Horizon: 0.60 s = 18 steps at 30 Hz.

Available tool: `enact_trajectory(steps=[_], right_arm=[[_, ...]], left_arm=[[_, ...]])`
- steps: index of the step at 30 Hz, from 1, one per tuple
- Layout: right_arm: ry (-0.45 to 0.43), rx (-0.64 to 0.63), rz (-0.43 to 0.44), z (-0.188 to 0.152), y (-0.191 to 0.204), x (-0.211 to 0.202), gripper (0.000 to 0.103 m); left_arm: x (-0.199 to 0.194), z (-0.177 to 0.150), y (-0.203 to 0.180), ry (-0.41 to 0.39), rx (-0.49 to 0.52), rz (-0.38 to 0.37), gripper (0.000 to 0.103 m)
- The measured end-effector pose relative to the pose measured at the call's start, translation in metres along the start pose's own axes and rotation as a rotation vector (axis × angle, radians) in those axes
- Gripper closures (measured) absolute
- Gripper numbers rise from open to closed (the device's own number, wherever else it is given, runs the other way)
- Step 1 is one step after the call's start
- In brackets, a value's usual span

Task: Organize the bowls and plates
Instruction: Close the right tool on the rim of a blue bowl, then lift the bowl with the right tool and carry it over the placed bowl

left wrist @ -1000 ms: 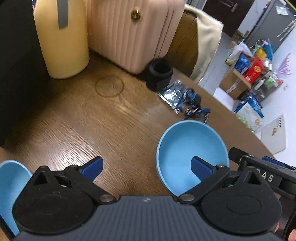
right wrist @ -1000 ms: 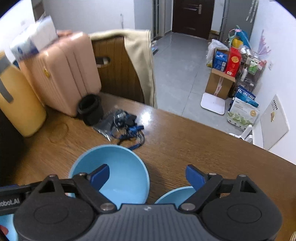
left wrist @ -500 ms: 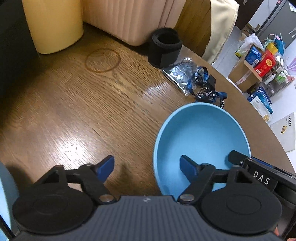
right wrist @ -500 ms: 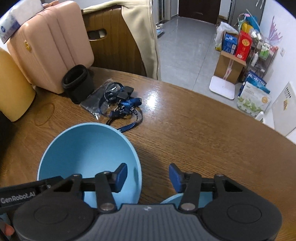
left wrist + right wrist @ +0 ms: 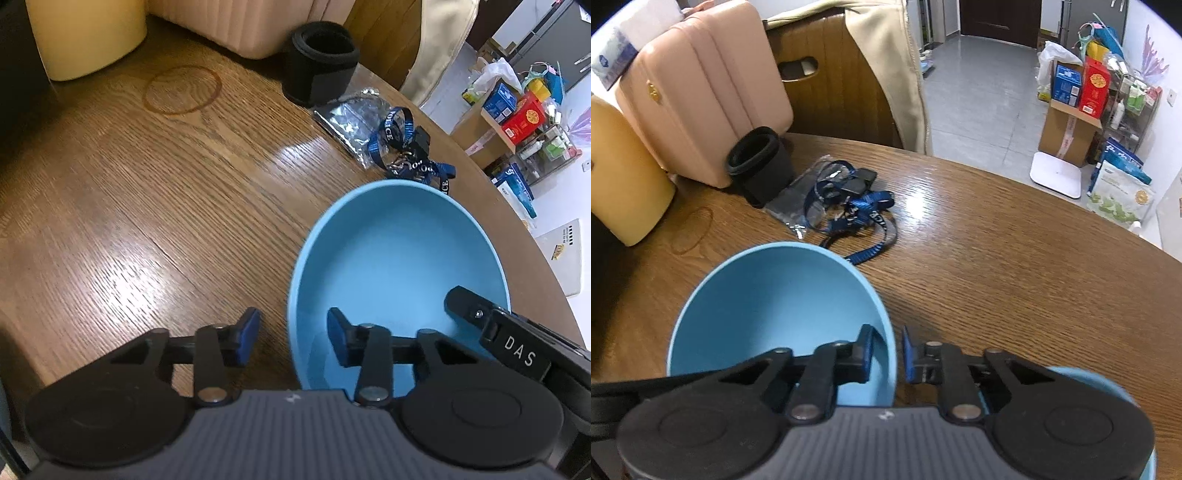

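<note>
Now blue bowl rim between right gripper fingers, nearly pinched.

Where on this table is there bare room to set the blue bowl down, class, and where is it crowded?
Bare wood lies left of the blue bowl, out to the ring stain, and right of the lanyard toward the table edge. It is crowded around the black cup and suitcase.

Right claw nearly closed; left claw agape.
</note>
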State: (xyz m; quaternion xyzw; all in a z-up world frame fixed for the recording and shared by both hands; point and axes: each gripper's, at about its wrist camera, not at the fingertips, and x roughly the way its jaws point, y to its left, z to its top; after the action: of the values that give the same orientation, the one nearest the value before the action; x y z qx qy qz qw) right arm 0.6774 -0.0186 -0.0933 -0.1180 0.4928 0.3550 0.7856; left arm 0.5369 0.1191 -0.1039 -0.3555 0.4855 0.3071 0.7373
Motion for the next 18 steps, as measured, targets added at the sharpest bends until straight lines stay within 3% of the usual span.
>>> enact_trajectory(steps=[5,18], right_arm=[[-0.014,0.001,0.027,-0.002,0.0,-0.001,0.094],[-0.068,-0.015,0.016,-0.008,0.008,-0.019,0.096]], left_arm=[[0.002,-0.001,-0.001,0.001,0.003,-0.028,0.079],[-0.018,-0.008,-0.001,-0.037,0.035,-0.04,0.079]])
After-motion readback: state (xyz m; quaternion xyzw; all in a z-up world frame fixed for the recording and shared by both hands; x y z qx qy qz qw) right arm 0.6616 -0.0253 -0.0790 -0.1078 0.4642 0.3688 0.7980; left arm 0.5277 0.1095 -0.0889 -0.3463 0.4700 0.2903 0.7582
